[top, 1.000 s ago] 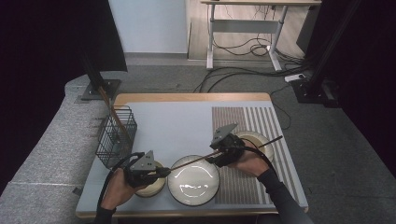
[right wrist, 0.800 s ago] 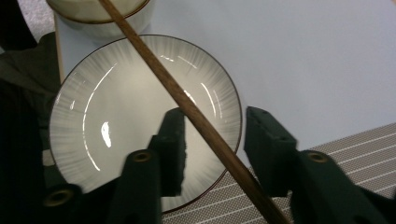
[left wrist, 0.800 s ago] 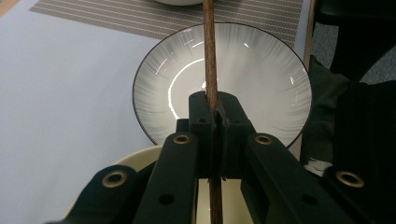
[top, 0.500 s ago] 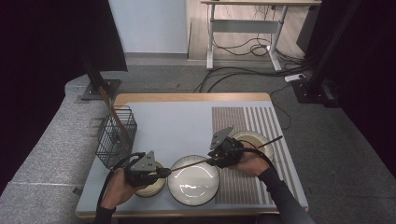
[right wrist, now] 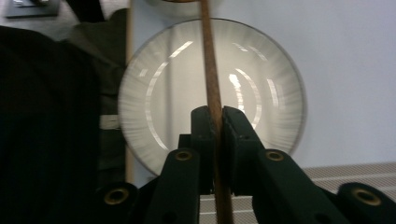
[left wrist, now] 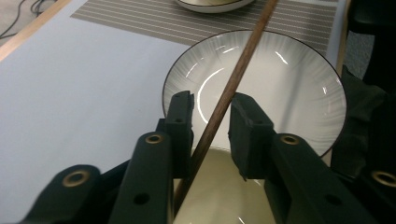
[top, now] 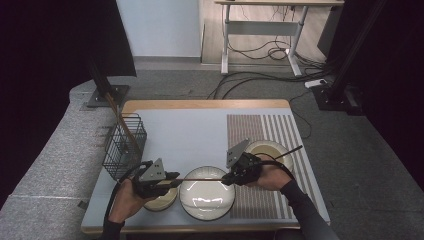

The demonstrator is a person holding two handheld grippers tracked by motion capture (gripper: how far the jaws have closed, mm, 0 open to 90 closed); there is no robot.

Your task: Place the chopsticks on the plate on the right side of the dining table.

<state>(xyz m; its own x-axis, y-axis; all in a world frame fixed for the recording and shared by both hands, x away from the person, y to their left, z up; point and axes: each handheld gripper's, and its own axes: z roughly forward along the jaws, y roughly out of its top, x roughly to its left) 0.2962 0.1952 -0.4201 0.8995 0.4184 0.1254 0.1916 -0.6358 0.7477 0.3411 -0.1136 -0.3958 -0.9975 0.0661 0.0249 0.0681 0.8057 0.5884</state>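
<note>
The left tool [left wrist: 210, 119] has just been opening, and the wooden stick [left wrist: 233, 84] now runs loose through its spread jaws, above the white plate [left wrist: 299, 93]. Farther along, the right tool [right wrist: 215, 121], just closing, pinches the stick.

Worktop [top: 190, 130]: pale blue surface with a wood edge. A striped placemat [top: 260, 135] covers its right part. A black wire basket [top: 122, 147] stands at the left edge, with a brown stick [top: 120, 117] leaning up out of it. A cream bowl [top: 272, 150] sits on the placemat; a second cream bowl [top: 160, 202] sits near the front left. Beyond, on grey carpet: a white desk frame [top: 260, 30], loose black cables [top: 250, 80], and a dark stand base [top: 105, 95].
</note>
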